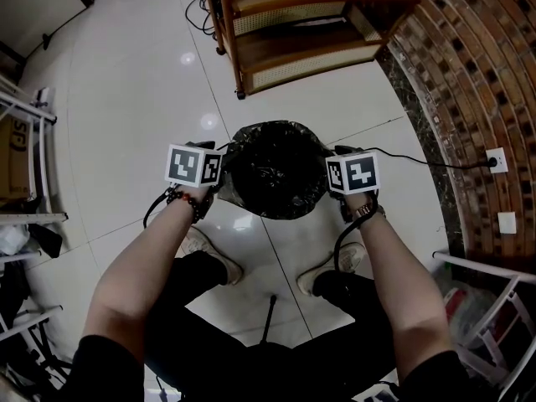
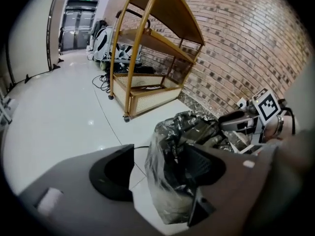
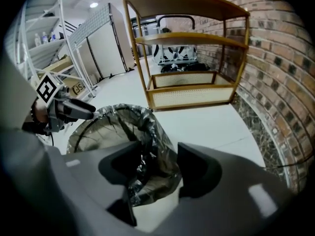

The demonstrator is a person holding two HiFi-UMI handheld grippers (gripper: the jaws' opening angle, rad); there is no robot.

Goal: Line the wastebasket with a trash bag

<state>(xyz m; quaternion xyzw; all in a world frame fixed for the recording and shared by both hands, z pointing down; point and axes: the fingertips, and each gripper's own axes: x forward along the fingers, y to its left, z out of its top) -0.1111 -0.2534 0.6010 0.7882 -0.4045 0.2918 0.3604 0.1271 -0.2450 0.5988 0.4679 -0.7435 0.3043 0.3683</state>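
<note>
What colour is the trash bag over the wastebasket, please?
The trash bag is glossy black, seen best in the head view.

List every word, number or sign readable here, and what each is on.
"JS" (cut off): cardboard box at the right gripper view's left.
"SF" (sideways, uncertain): brown carton at the head view's left edge.
Green door sign: too small to read.
Marker cubes: square patterns only, no letters.

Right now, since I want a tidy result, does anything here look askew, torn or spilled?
Nothing stands out. The trash bag is folded over the rim all round, crinkled but with no visible tear, and the floor around it shows no spill.
</note>
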